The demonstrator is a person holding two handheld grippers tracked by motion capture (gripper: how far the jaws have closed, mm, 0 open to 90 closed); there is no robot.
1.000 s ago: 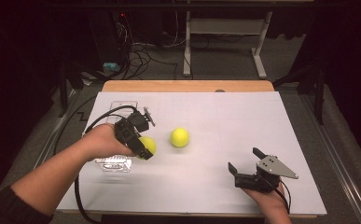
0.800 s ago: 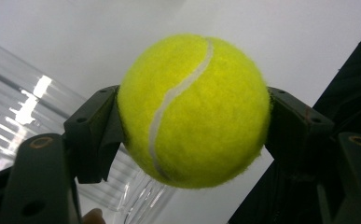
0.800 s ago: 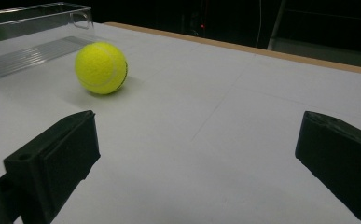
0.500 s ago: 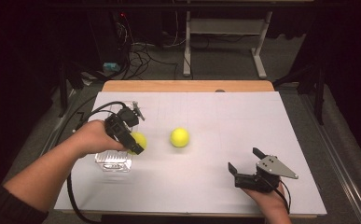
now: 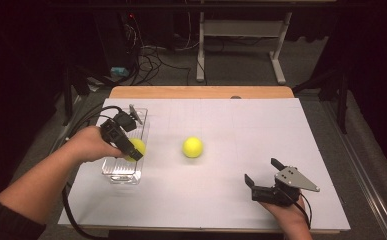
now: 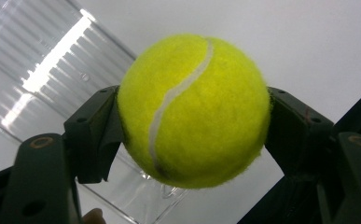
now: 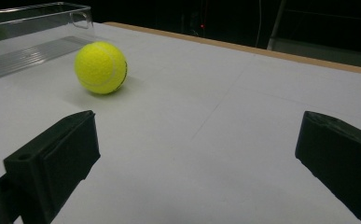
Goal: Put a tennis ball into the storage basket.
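Leftward since the earlier frames, the left gripper (image 5: pixel 129 148) is pinching a tennis ball (image 6: pixel 193 110) over the clear bin (image 5: pixel 112 170), presumably to drop it; the right gripper (image 5: pixel 262 176) is resting on the tabletop (image 5: pixel 261 125), fingers spread, second ball (image 5: pixel 193 147) nearby.

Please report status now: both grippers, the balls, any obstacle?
Left gripper shut on tennis ball over clear tray. Right gripper open, idle. Second ball free on table.

Fuzzy yellow felt with a smooth white seam covers the tennis ball (image 6: pixel 193 111); beneath it the clear bin (image 6: pixel 43 70) looks like glossy ribbed plastic; beyond the bin, the table (image 7: pixel 243 116) top is matt white
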